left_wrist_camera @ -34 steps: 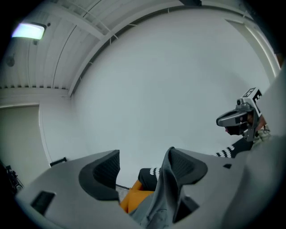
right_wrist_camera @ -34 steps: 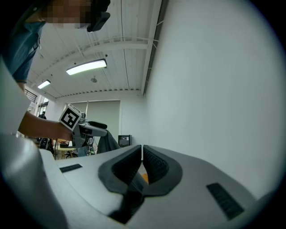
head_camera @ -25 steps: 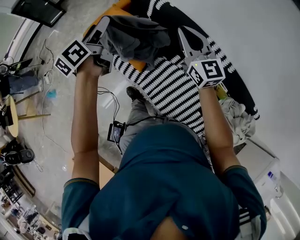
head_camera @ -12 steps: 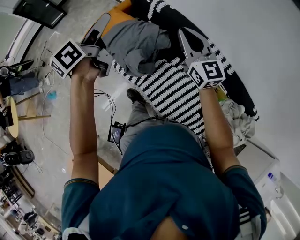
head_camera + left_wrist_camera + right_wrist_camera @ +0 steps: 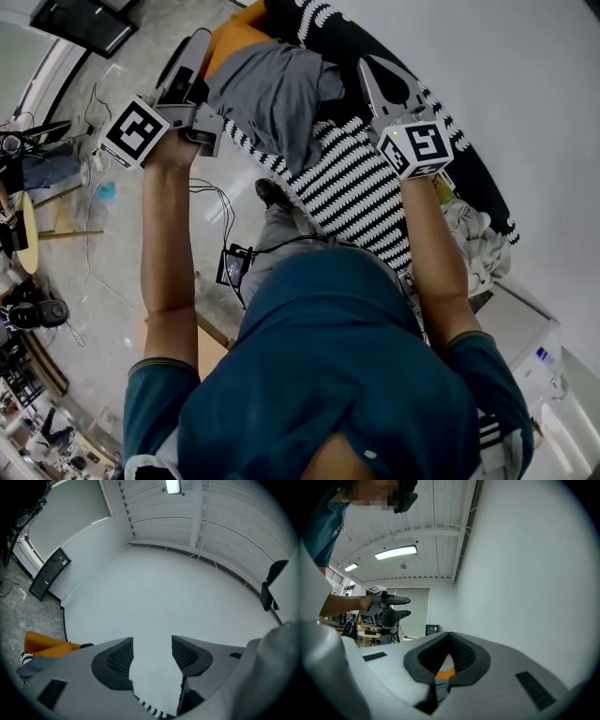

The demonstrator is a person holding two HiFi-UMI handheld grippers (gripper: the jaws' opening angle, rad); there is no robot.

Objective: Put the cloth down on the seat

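On striped seat (image 5: 349,183): grey cloth (image 5: 267,94).

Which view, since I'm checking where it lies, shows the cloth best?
The head view: the whole cloth lies on the seat. The left gripper view shows at most a grey edge at its lower left; the right gripper view, nothing sure.
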